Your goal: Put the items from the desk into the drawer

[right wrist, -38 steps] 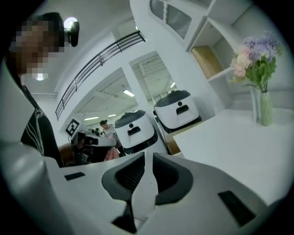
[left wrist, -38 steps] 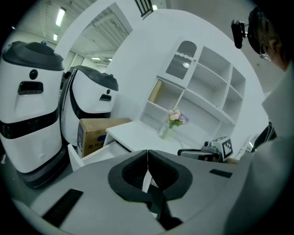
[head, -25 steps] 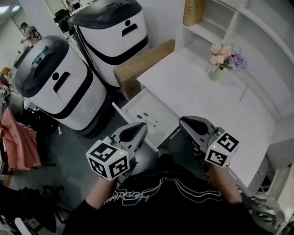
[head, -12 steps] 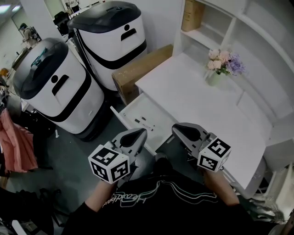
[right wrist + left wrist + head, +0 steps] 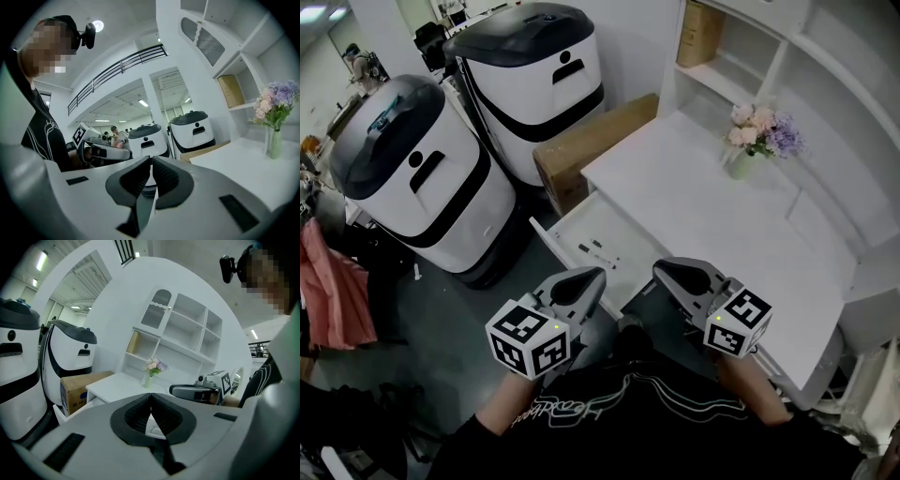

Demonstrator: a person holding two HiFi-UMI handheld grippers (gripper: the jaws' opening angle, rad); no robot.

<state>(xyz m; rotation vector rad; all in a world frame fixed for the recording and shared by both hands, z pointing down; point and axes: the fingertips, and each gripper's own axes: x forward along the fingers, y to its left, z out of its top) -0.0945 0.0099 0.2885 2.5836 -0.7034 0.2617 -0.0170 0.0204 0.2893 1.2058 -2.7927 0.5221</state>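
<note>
White desk (image 5: 694, 202) at upper right looks bare bar the flower vase (image 5: 744, 157) — small dark items (image 5: 598, 249), pens maybe, lie in the open drawer (image 5: 570, 225) at centre. Left gripper (image 5: 591, 279) and right gripper (image 5: 662, 270) hover bottom centre, jaws together and empty — likely nothing left to grab.

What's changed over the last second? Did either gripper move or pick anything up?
The right gripper drifted slightly left and toward the person in the head view. Nothing was taken hold of or let go. The left gripper stayed put, and both grippers stayed shut and empty. The drawer is still open with two small pen-like items inside, and the vase of flowers still stands on the desk.
</note>
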